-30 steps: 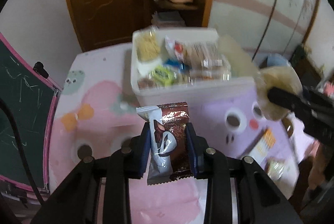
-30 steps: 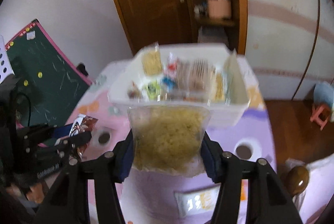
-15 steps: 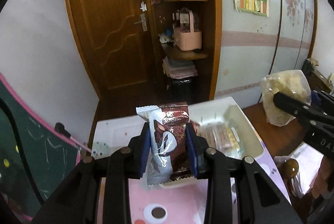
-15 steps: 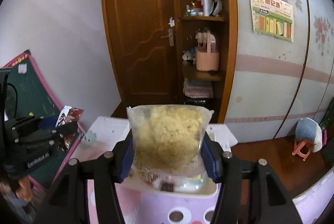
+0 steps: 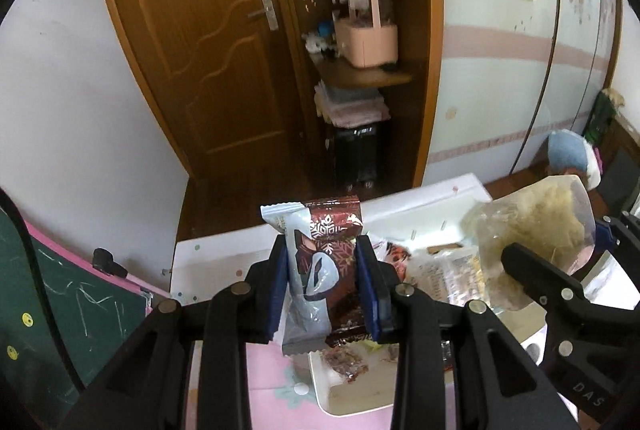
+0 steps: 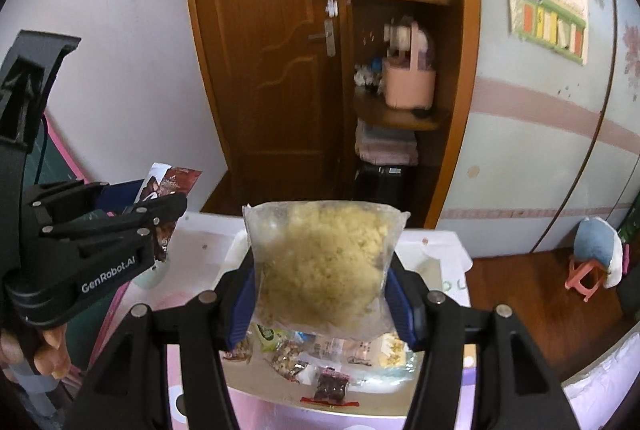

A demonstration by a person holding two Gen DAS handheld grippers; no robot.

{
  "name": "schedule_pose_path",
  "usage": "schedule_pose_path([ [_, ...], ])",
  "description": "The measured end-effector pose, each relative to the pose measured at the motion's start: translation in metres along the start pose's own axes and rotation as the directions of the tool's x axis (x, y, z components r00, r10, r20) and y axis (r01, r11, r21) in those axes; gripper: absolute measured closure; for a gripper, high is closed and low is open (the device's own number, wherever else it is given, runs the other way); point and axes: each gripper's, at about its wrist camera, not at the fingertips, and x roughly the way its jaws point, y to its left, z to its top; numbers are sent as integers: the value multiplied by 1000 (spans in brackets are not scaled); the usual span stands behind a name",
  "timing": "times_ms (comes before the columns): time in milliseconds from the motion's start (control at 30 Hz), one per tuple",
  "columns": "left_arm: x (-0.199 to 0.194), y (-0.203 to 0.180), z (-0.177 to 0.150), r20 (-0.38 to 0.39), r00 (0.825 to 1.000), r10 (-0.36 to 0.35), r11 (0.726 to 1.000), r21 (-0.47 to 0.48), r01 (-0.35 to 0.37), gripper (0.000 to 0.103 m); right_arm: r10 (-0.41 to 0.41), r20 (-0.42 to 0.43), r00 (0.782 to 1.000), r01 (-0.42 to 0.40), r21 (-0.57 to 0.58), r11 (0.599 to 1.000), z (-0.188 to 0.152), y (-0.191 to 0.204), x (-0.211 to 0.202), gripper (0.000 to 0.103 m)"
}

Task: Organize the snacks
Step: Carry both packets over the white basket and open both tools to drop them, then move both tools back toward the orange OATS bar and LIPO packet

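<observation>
My left gripper (image 5: 322,270) is shut on a brown and pale blue snack packet (image 5: 320,246), held upright over the near left part of a white bin (image 5: 348,396). Snack packs fill the bin. My right gripper (image 6: 320,294) holds a clear bag of yellow crumbly snack (image 6: 320,262) above the same bin (image 6: 434,250); its jaws are opening, but the pads still press the bag's sides. The left wrist view shows that bag (image 5: 532,230) to the right, beside the packet. In the right wrist view the left gripper (image 6: 156,205) and its packet (image 6: 172,181) are at the left.
The bin stands on a table with a pink cartoon cloth (image 5: 272,370). A green chalkboard with a pink frame (image 5: 60,290) leans at the left. Behind the table are a brown door (image 5: 192,49), a corner shelf (image 5: 360,77) and a small pink stool (image 6: 588,270).
Both grippers have risen and moved forward with their loads, from in front of the bin to above it. The bin has slid to the bottom of both views.
</observation>
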Motion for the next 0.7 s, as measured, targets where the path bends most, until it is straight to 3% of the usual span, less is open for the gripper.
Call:
schedule_pose_path([
  [100, 18, 2, -6, -27, 999, -21, 1000, -3, 21, 69, 51, -58, 997, -50, 17, 999, -6, -1, 23, 44],
  [133, 24, 3, -9, -37, 999, -38, 999, -1, 38, 58, 70, -73, 995, -68, 21, 997, -8, -1, 29, 44],
  [167, 28, 2, -10, -44, 998, -47, 999, -1, 47, 37, 89, -85, 992, -87, 25, 996, -10, -2, 34, 43],
  [233, 32, 5, -15, -31, 999, -33, 999, -6, 33, 20, 109, -100, 989, -106, 38, 994, -15, -2, 40, 37],
  [267, 33, 6, -17, -21, 1000, -23, 1000, -9, 23, 18, 109, -100, 989, -105, 41, 994, -16, -3, 41, 31],
  [367, 37, 12, -23, -37, 999, -36, 999, -36, 35, 18, 96, -77, 992, -95, 20, 995, -18, 0, 37, 23],
  [500, 31, 18, -30, -39, 998, -55, 997, -63, 52, 18, 101, -78, 992, -99, 22, 995, -19, 2, 26, 22],
  [700, -1, 9, -36, 10, 999, -46, 999, -15, 46, 18, 75, -70, 995, -74, 14, 997, -21, 1, 4, 22],
])
